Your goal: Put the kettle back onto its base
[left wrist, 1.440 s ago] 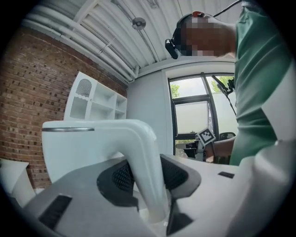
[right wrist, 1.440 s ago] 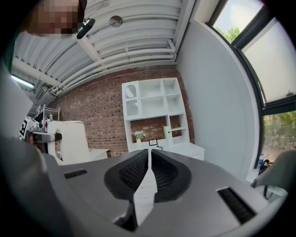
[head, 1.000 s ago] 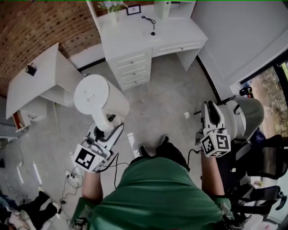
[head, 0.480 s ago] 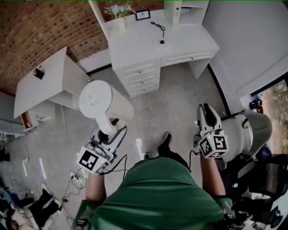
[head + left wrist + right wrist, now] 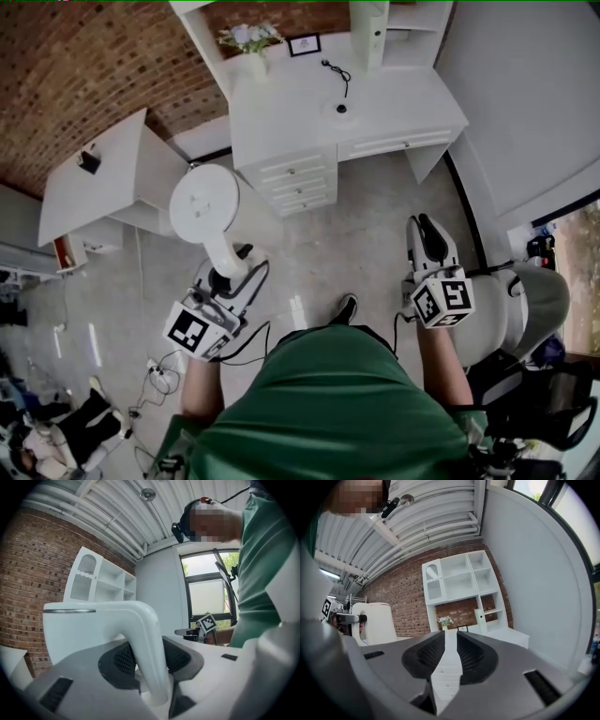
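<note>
A white kettle (image 5: pixel 202 202) hangs above the floor in the head view, left of centre. My left gripper (image 5: pixel 232 267) is shut on its curved handle (image 5: pixel 145 653), and the kettle body (image 5: pixel 84 630) fills that gripper's view just beyond the jaws. My right gripper (image 5: pixel 427 232) is held level at the right, shut, with nothing between its pads (image 5: pixel 431 653). On the white desk (image 5: pixel 403 94) ahead lies a small dark round base (image 5: pixel 340 108) with a black cord. The kettle (image 5: pixel 370 620) also shows at the left of the right gripper view.
The desk has drawers (image 5: pixel 298 183) facing me, with a flower vase (image 5: pixel 251 42) and a small frame (image 5: pixel 305 44) at its back. A low white table (image 5: pixel 94 183) stands at the left. A grey chair (image 5: pixel 530 309) is at the right, and cables (image 5: pixel 155 370) lie on the floor.
The person has walked toward the desk, which now sits lower and nearer in the head view. Both grippers moved forward with them, the kettle still held by the left one.
</note>
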The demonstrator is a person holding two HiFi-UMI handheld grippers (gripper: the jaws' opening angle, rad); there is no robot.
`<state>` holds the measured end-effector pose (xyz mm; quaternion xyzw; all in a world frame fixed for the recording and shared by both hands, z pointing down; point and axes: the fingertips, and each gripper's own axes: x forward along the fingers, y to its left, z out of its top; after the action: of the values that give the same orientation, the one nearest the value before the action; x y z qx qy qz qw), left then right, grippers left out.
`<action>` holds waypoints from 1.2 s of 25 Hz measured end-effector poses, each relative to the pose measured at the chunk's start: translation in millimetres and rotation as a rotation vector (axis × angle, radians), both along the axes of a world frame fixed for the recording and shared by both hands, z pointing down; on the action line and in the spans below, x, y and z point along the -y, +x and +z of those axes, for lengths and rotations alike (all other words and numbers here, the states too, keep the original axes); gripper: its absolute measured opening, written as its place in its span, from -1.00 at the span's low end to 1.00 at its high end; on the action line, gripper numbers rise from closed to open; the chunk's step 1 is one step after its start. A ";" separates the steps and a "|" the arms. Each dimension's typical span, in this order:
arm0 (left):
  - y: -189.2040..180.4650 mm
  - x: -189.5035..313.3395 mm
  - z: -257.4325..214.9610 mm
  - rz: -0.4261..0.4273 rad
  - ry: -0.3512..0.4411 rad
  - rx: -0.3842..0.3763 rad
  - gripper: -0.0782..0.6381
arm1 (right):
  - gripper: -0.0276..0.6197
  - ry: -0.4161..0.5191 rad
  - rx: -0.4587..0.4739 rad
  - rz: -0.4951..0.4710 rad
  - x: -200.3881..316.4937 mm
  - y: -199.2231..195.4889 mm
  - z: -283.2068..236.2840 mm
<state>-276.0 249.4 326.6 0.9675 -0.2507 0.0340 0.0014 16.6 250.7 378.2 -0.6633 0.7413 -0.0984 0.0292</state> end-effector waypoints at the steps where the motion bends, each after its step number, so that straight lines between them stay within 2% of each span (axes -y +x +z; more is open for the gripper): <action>1: 5.3 4.3 -0.4 -0.005 -0.006 -0.002 -0.35 | -0.62 0.001 0.002 -0.004 4.7 5.6 -0.3; 10: 51.5 30.5 1.1 -0.024 -0.031 -0.020 -0.35 | -0.65 -0.002 0.007 -0.009 31.9 58.3 3.1; 18: 72.0 60.9 5.6 -0.011 -0.027 -0.003 -0.35 | -0.67 -0.012 0.023 0.011 53.5 81.5 8.3; 23: 78.8 111.1 14.2 0.006 -0.035 0.004 -0.35 | -0.68 -0.027 0.016 0.045 86.5 90.5 11.2; 30: 104.8 189.9 28.6 0.049 0.001 0.046 -0.35 | -0.70 -0.035 0.006 0.111 142.8 109.8 9.7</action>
<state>-171.1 59.5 355.2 0.9722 -0.2271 0.0560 -0.0057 126.4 108.0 388.0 -0.7034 0.7014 -0.1119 0.0251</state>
